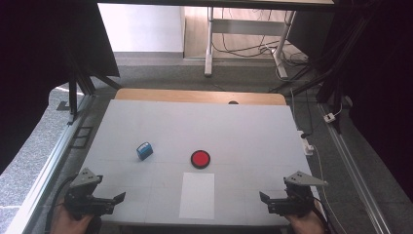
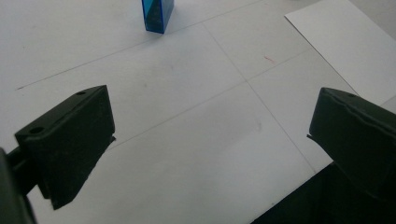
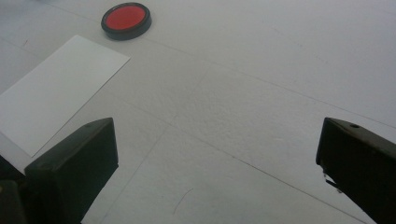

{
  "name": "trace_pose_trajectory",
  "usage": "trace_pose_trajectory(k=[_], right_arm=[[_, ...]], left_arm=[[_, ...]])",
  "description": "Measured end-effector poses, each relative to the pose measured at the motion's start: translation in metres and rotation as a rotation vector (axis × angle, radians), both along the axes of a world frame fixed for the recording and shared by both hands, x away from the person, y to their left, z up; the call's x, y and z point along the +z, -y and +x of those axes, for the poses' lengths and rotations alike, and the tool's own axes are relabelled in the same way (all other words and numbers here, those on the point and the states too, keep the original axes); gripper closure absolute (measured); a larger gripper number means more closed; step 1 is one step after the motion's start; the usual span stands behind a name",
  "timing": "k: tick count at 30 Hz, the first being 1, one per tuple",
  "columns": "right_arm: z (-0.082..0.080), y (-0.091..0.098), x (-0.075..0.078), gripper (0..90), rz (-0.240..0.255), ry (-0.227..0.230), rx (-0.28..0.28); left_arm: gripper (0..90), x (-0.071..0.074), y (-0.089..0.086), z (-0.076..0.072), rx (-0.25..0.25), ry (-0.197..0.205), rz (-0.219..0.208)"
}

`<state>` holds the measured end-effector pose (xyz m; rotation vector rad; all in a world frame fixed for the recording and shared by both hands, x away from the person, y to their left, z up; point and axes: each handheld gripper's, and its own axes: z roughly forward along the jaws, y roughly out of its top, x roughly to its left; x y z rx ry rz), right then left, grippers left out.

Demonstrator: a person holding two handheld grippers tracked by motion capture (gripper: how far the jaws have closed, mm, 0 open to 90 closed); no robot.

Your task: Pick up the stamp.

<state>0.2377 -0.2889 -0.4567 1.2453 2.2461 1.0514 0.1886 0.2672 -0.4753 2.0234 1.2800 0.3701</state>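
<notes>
A small blue stamp-like block [image 1: 144,150] stands on the white table left of centre; its lower part shows at the top of the left gripper view [image 2: 157,15]. A round black pad with a red top [image 1: 200,159] lies near the middle, seen also in the right gripper view [image 3: 126,20]. A white sheet of paper [image 1: 197,195] lies in front of it, also visible as paper [image 2: 345,42] and paper [image 3: 56,88]. My left gripper [image 1: 119,199] rests open at the front left corner, its jaws wide apart [image 2: 210,140]. My right gripper [image 1: 265,200] is open at the front right [image 3: 215,154]. Nothing is between either pair of jaws.
The white table [image 1: 243,131] has a wooden strip along its far edge. Black frame posts stand at the far left and right, and cables and a power strip [image 1: 306,141] lie on the floor to the right. Desk legs stand beyond the table.
</notes>
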Motion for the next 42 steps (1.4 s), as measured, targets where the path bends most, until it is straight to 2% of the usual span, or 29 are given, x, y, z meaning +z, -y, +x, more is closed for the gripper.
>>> trace_pose_trajectory(k=[20,27,33,37,42], right_arm=[[0.000,-0.006,-0.001,0.0,-0.027,-0.011,0.083],[0.000,-0.007,-0.001,0.0,-0.027,-0.014,0.088],[0.000,-0.007,-0.001,0.0,-0.031,-0.015,0.087],[0.000,-0.006,-0.001,0.0,-0.028,-0.017,0.084],[0.000,-0.007,-0.001,0.0,-0.028,-0.018,0.084]], left_arm=[[1.9,-0.001,-0.005,0.002,0.025,-0.032,-0.034],[0.1,0.000,-0.005,0.003,0.020,-0.035,-0.047],[0.4,0.003,-0.003,0.004,0.020,-0.030,-0.039],[0.9,0.002,-0.003,0.007,-0.022,-0.012,-0.057],[0.8,0.001,-0.003,0.012,-0.050,-0.007,-0.064]])
